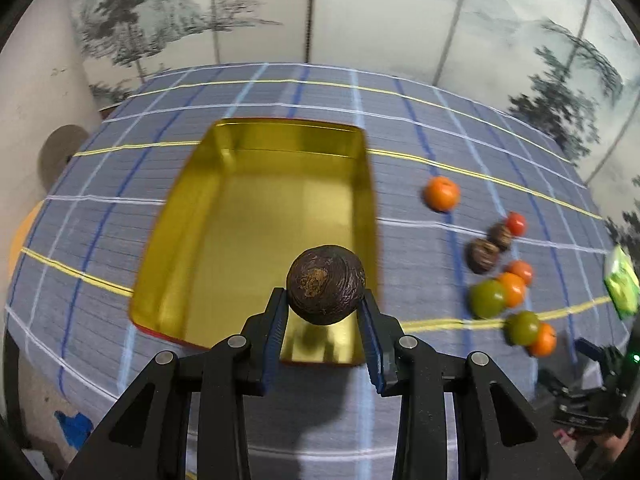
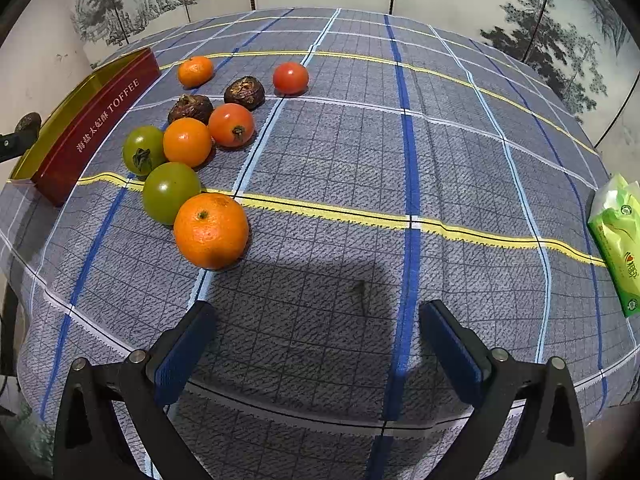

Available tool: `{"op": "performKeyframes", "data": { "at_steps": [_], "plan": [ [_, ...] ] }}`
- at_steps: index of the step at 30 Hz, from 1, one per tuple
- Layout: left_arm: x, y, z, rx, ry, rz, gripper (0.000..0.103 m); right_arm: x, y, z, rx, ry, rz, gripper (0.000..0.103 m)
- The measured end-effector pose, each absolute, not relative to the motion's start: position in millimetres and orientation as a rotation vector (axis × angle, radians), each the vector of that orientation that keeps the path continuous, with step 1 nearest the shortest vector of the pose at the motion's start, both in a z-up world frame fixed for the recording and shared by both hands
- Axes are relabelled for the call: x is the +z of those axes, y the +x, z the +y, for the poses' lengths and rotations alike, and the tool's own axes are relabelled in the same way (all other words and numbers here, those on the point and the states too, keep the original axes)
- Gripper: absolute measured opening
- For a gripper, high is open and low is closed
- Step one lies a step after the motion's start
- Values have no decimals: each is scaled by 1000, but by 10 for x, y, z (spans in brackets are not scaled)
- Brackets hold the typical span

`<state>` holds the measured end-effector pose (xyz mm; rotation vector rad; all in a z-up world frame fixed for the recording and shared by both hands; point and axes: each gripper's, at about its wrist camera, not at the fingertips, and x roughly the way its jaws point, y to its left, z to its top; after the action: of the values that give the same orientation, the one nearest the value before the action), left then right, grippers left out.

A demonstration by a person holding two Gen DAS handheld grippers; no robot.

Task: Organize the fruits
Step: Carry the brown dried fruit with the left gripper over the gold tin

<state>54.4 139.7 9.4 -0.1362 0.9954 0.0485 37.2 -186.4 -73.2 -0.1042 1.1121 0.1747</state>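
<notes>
My left gripper is shut on a dark brown wrinkled fruit and holds it above the near right corner of the gold-lined toffee tin, which holds nothing else. The tin's red side shows at the left of the right wrist view. My right gripper is open and empty above the bare cloth. Ahead and left of it lie several fruits: a big orange, two green tomatoes, two red tomatoes, two brown fruits and smaller oranges.
A green tissue pack lies at the table's right edge. The round table carries a blue-grey checked cloth. A painted folding screen stands behind it. The loose fruits lie right of the tin in the left wrist view.
</notes>
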Motion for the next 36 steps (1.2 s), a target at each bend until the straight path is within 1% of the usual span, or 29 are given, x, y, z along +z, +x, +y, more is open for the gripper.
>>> {"op": "performKeyframes", "data": {
  "at_steps": [4,12,36],
  "plan": [
    [-3,597,1627,91,-161,1009,37,-735,390,-1862,153,-92,1116,102],
    [-222,634,1840,124,-184,1053,36,-736,403,-1873,152,-93,1116,103],
    [-476,864,1837,171,-94,1129,37,-739,424,-1862,154,-98,1135,103]
  ]
}}
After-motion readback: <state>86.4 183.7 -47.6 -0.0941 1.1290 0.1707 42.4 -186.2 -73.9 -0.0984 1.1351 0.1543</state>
